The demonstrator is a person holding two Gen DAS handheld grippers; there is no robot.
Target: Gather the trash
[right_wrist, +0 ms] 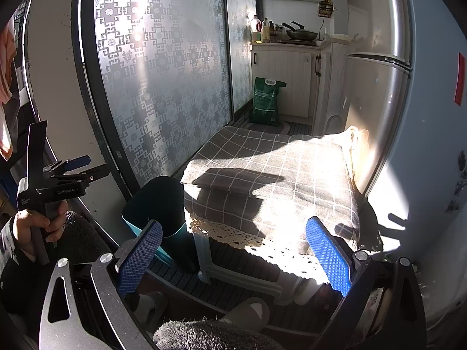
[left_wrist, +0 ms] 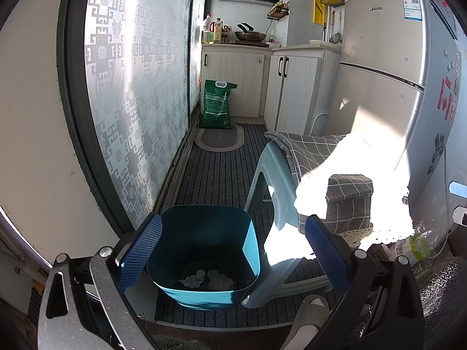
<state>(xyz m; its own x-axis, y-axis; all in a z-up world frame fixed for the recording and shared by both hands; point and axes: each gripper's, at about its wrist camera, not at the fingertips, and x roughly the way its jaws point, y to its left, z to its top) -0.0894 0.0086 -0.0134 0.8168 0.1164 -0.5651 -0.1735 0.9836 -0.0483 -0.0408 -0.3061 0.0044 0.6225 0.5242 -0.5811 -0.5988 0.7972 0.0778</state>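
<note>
A teal trash bin (left_wrist: 204, 259) stands on the striped floor mat, with several crumpled pieces of trash (left_wrist: 207, 281) at its bottom. My left gripper (left_wrist: 233, 253) is open and empty, held above the bin's mouth. My right gripper (right_wrist: 233, 253) is open and empty, in front of a stool covered by a grey checked cloth (right_wrist: 271, 175). The bin (right_wrist: 157, 204) shows dark at the stool's left in the right wrist view. The left gripper (right_wrist: 78, 164) also shows there at the far left, held in a hand.
A plastic stool (left_wrist: 274, 186) under the cloth stands right of the bin. A patterned sliding glass door (left_wrist: 137, 96) runs along the left. A fridge (left_wrist: 388, 67) is on the right. A green bag (left_wrist: 217, 105) and cabinets (left_wrist: 292, 87) are at the far end. Slippers (right_wrist: 248, 312) show below.
</note>
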